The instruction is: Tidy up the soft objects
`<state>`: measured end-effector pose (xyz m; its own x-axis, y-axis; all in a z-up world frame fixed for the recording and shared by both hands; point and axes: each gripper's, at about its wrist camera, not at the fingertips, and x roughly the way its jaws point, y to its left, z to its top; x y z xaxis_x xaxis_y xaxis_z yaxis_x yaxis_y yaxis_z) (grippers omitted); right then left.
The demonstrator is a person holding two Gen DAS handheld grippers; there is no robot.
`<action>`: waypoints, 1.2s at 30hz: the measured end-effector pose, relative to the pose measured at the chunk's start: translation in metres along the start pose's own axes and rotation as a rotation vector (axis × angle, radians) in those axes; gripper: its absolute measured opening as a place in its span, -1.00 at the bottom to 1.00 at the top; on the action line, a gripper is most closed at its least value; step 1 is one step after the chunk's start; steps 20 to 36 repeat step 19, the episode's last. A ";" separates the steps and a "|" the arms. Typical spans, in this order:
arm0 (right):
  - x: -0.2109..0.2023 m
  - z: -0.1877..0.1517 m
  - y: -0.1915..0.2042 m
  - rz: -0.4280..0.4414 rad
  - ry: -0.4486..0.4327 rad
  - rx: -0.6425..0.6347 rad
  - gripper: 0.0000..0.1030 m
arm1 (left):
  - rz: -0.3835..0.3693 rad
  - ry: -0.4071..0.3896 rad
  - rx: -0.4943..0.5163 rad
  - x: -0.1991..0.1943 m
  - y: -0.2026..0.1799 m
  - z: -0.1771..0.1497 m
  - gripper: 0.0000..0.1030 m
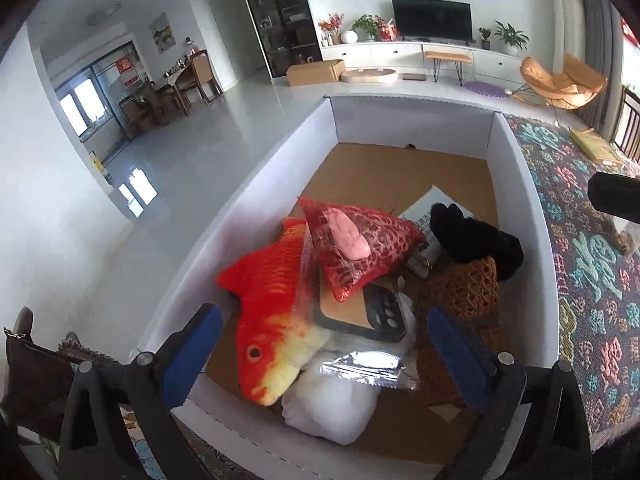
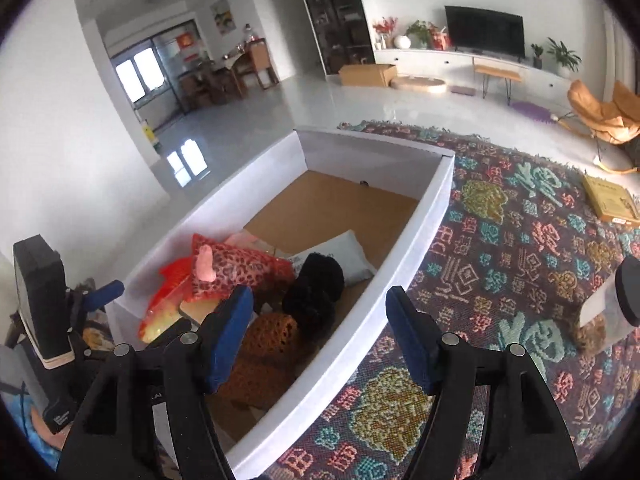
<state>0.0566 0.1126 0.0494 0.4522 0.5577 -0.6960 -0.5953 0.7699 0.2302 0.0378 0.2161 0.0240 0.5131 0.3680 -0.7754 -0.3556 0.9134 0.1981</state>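
A white box (image 1: 224, 216) with a brown cardboard floor holds the soft objects. In it lie an orange-red plush fish (image 1: 268, 304), a red patterned pillow (image 1: 360, 248) with a pink piece on top, a black fuzzy item (image 1: 476, 236), an orange net item (image 1: 468, 288) and a white bag (image 1: 332, 404). My left gripper (image 1: 320, 356) is open and empty above the box's near end. My right gripper (image 2: 320, 336) is open and empty over the box's right wall (image 2: 404, 260). The fish (image 2: 168, 296), pillow (image 2: 240, 268) and black item (image 2: 316, 288) also show in the right wrist view.
A patterned woven rug (image 2: 520, 260) lies right of the box, with a yellow flat box (image 2: 608, 200) on it. A phone case (image 1: 360, 316) and silver packet (image 1: 368, 364) lie in the box. The left gripper's body (image 2: 44, 300) shows at the right view's left edge.
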 end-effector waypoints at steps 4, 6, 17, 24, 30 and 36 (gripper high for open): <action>0.004 -0.009 0.005 -0.009 0.033 -0.003 0.41 | 0.021 -0.033 -0.056 -0.007 0.006 -0.002 0.98; 0.006 -0.012 0.009 -0.006 0.049 -0.009 0.41 | 0.008 -0.047 -0.085 -0.014 0.015 0.001 0.98; -0.004 -0.018 0.037 -0.017 0.043 -0.090 0.41 | 0.000 -0.115 -0.149 -0.038 0.031 -0.001 1.00; -0.009 -0.021 0.034 -0.025 0.022 -0.093 0.41 | -0.005 -0.132 -0.127 -0.042 0.026 -0.001 1.00; -0.009 -0.021 0.034 -0.025 0.022 -0.093 0.41 | -0.005 -0.132 -0.127 -0.042 0.026 -0.001 1.00; -0.009 -0.021 0.034 -0.025 0.022 -0.093 0.41 | -0.005 -0.132 -0.127 -0.042 0.026 -0.001 1.00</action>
